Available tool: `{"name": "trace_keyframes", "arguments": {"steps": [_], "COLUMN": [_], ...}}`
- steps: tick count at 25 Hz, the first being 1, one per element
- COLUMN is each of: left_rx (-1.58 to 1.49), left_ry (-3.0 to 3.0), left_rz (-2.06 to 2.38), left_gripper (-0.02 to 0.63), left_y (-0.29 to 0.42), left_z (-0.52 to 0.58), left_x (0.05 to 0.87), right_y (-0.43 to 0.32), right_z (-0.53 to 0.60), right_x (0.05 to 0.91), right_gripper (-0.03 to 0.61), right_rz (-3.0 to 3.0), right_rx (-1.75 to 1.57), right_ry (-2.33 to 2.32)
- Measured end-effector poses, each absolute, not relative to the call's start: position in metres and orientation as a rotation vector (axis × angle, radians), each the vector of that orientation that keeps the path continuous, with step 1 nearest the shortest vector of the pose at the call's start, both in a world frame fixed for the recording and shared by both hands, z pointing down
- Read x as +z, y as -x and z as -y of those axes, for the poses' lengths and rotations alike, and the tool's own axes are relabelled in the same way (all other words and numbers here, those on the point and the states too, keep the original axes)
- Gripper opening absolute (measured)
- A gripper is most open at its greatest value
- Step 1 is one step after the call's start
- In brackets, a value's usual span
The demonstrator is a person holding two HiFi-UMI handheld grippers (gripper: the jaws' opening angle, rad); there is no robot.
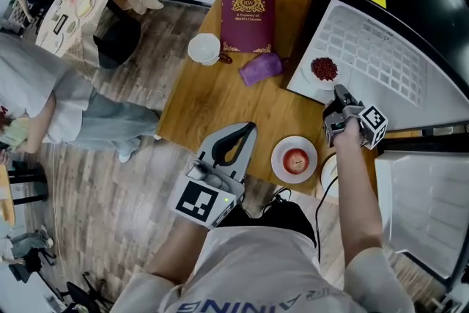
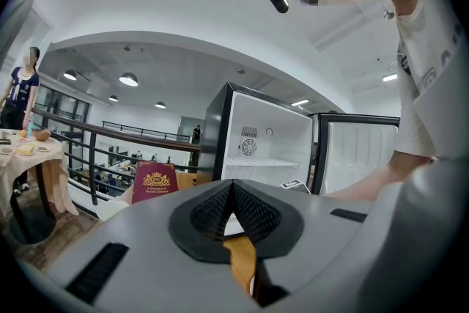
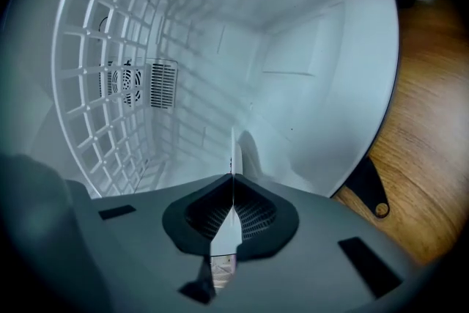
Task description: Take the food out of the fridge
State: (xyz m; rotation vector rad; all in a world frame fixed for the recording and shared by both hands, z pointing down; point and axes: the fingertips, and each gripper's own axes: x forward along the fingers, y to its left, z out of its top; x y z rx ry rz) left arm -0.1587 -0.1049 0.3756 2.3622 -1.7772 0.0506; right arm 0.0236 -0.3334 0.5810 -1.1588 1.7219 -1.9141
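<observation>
A white plate of red beans (image 1: 322,71) sits at the front of the open fridge's (image 1: 381,48) white floor. My right gripper (image 1: 338,93) reaches in from the near side and is shut on that plate's near rim. In the right gripper view the rim (image 3: 233,150) shows edge-on as a thin white blade pinched between the pads of the right gripper (image 3: 231,176); the beans are out of sight there. My left gripper (image 1: 245,127) hovers over the wooden table (image 1: 220,106), shut and empty. In its own view the left gripper (image 2: 231,183) points at the fridge (image 2: 271,143).
On the table lie a white plate of red food (image 1: 294,160), a purple item (image 1: 261,68), a white bowl (image 1: 204,49) and a red menu book (image 1: 248,13). The fridge door (image 1: 425,209) stands open at right. A wire shelf (image 3: 95,84) lines the fridge. People stand at far left.
</observation>
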Motion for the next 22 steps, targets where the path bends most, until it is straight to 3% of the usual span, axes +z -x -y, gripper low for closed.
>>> {"name": "trace_keyframes", "arguments": {"steps": [22], "left_rx": [0.028], "left_ry": [-2.385], "left_rz": [1.811], "left_gripper": [0.008], "left_y": [0.144], "left_z": [0.086], "left_x": [0.359], "right_y": [-0.063], "right_z": [0.273], "right_x": [0.514], "right_gripper": [0.026], "right_rz": [-1.804], "right_rx": [-1.801], "right_ry": [1.0]}}
